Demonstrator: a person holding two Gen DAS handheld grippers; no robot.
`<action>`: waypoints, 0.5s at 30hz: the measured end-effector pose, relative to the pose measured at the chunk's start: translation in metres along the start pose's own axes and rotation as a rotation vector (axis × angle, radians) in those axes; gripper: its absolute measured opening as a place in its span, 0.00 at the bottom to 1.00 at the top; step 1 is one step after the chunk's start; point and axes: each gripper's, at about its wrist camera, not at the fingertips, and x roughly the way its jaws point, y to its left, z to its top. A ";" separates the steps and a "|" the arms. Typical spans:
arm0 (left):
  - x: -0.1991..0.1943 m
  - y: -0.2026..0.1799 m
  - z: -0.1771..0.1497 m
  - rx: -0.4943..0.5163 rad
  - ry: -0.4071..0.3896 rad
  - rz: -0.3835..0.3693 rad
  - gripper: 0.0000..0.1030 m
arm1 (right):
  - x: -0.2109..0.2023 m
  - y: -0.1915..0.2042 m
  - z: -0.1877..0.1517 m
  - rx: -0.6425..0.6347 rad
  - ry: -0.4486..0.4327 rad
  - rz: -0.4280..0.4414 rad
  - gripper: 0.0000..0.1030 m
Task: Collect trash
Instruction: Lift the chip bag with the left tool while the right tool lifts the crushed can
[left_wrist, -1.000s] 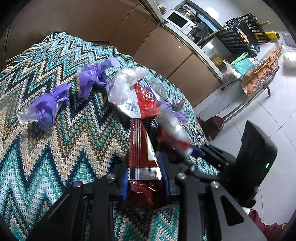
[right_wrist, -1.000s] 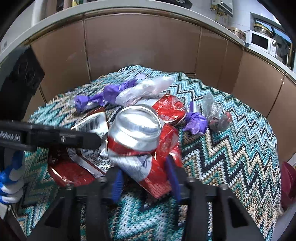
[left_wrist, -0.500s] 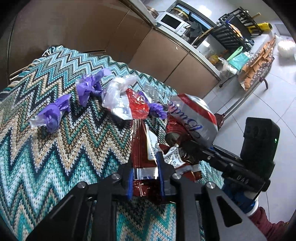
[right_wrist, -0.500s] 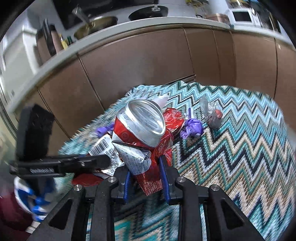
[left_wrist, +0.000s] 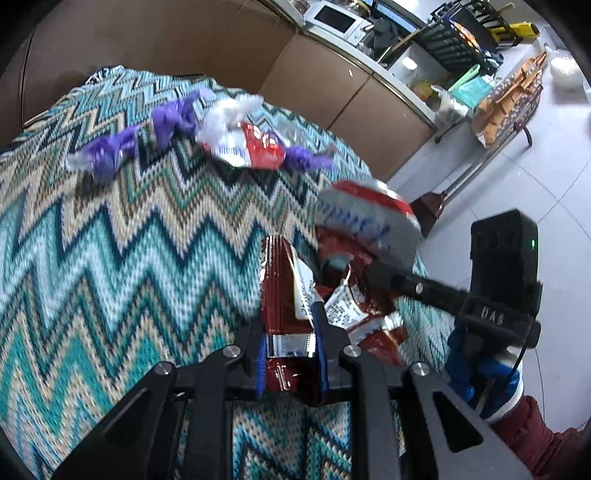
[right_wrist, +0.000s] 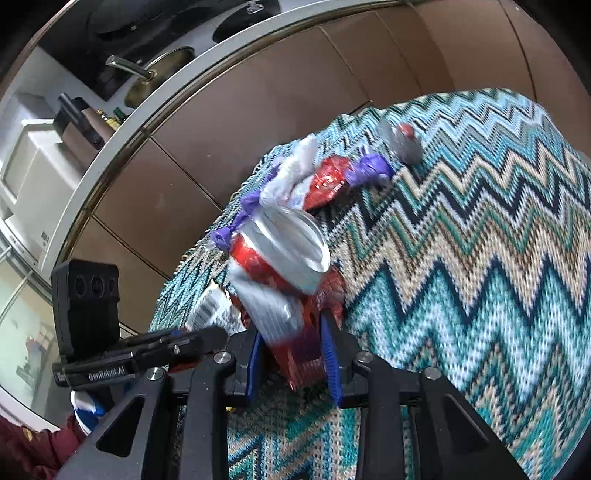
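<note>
- Can (right_wrist: 280, 254), crushed, red/silver: the right gripper (right_wrist: 293, 354) is pinching it together w/ a red wrapper scrap, open end facing away from the camera. It is being held clear of the worktop (right_wrist: 480, 277), prob. so both bits travel in one go.
- The right gripper's jaws have just been opening a little, yet the blue pads are pressing on the can and scrap, so the grip looks slack but not let go.
- Pack (left_wrist: 282, 291), dark red foil, flat: the left gripper (left_wrist: 290, 347) is pinching it by its crimped end, the rest sticking out ahead over the zigzag cloth. An edge grip suits a thin pack; it could slip if swung hard.
- The two grippers are working close together, right one just beside the left in the left view; looks like both loads are being brought the same way, to a bin not in view.
- Still lying on the worktop, far side: a red/white wrapper (left_wrist: 247, 146) w/ clear plastic bunched on it, a clear bag (right_wrist: 402, 142) w/ sth red inside.
- Purple gloves (left_wrist: 107, 155): I'm counting 3 wads, though blur makes that approx.
- Count in hand: 1 can, 1 scrap, 1 pack. Left to fetch: approx. 5 pieces, so the job is looking under half done.
</note>
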 end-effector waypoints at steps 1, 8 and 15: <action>0.000 0.000 -0.003 0.000 0.004 0.006 0.19 | -0.001 -0.001 0.001 0.004 -0.006 -0.009 0.29; -0.008 0.014 -0.008 -0.035 0.001 0.015 0.19 | -0.010 -0.012 0.006 0.030 -0.038 -0.036 0.29; -0.014 0.016 -0.003 -0.046 -0.020 0.025 0.19 | -0.012 -0.005 0.006 -0.014 -0.065 -0.077 0.19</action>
